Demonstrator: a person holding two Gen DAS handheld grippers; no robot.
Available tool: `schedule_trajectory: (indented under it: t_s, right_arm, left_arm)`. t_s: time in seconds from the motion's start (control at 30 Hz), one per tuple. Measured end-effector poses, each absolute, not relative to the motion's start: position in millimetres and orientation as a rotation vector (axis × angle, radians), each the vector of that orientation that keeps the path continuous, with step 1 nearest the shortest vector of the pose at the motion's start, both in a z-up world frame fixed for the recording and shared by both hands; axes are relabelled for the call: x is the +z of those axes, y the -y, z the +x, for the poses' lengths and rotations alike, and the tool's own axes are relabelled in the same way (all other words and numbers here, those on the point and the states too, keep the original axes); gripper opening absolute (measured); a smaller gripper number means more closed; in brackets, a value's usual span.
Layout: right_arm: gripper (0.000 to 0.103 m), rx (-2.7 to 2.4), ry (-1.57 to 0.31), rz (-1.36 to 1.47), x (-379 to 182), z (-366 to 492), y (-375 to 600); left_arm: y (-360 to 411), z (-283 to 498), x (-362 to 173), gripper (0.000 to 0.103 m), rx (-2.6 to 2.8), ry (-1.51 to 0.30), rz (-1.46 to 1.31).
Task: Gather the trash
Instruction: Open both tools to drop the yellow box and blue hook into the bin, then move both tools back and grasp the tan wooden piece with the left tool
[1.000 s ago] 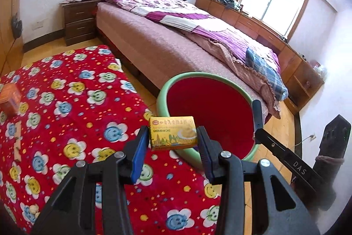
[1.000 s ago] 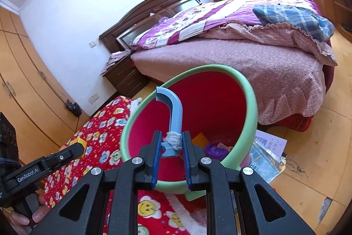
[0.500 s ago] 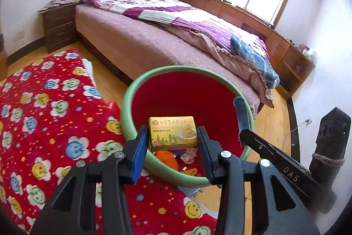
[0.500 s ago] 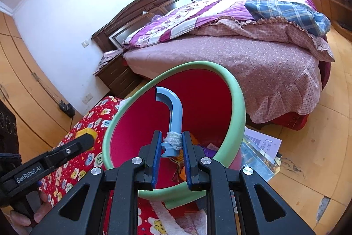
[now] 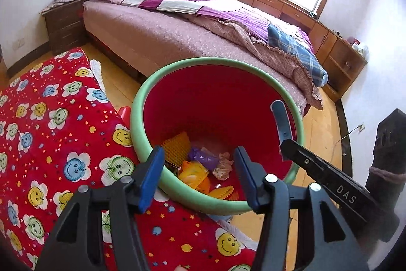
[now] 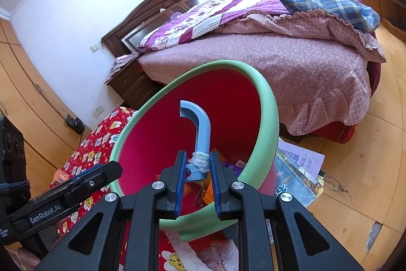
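A red bin with a green rim (image 5: 192, 62) (image 6: 266, 98) is tilted toward me beside the red smiley blanket. My left gripper (image 5: 199, 175) is open and empty, held just over the bin's near rim. Inside lie several pieces of trash: orange wrappers (image 5: 194, 173), a purple wrapper (image 5: 203, 156) and crumpled paper (image 5: 223, 165). My right gripper (image 6: 195, 173) is shut on the bin's blue handle (image 6: 200, 123), which also shows in the left wrist view (image 5: 281, 121). The yellow cake box is not in sight.
The red smiley blanket (image 5: 50, 133) covers the surface at left. A large bed (image 5: 203, 24) stands behind the bin, with a nightstand (image 5: 66, 22) at its head. Papers (image 6: 302, 164) lie on the wooden floor by the bin.
My left gripper opened and the yellow green-bean-cake box left its jaws over the bin. The bin tilted more toward me, showing the trash inside. The right gripper kept its hold on the handle.
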State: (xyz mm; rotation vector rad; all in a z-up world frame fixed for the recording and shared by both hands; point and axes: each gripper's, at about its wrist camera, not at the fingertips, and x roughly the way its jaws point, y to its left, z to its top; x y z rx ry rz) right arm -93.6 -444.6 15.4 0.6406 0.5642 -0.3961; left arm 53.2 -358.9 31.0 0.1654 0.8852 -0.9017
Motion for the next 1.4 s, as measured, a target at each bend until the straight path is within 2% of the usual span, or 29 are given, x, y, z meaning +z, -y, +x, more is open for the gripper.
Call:
schedule_trajectory:
  t_s: [0.17,0.27,0.47,0.73,0.8,1.27,1.4]
  right_arm:
    - [0.021,-0.388,-0.567,0.637,15,-92,445]
    - [0.027,-0.38,-0.557,0.657,15,-93,445]
    - [0.029,-0.374,-0.545,0.65,21,-95,440]
    - [0.038,-0.36,-0.533,0.639,32,-98,428]
    - [0.045,-0.359,-0.532,0.633,35,-99,423]
    - [0.052,-0.311,-0.54,0.573,53,-97,389]
    - [0.057,-0.294,-0.545,0.553,58,-94,376]
  left_arm:
    - [352,56,30,0.057,-0.881,-0.897,0.141]
    - [343,57,31,0.057,-0.863,-0.906,0.12]
    - [326,56,38,0.057,-0.83,-0.895,0.102]
    - [300,55,43,0.057,-0.795,-0.903,0.066]
    - [291,55,44,0.057,-0.782,-0.904,0.055]
    - [239,51,58,0.057,-0.7,-0.882,0.003]
    - [224,51,61,0.057,-0.68,-0.876,-0.01]
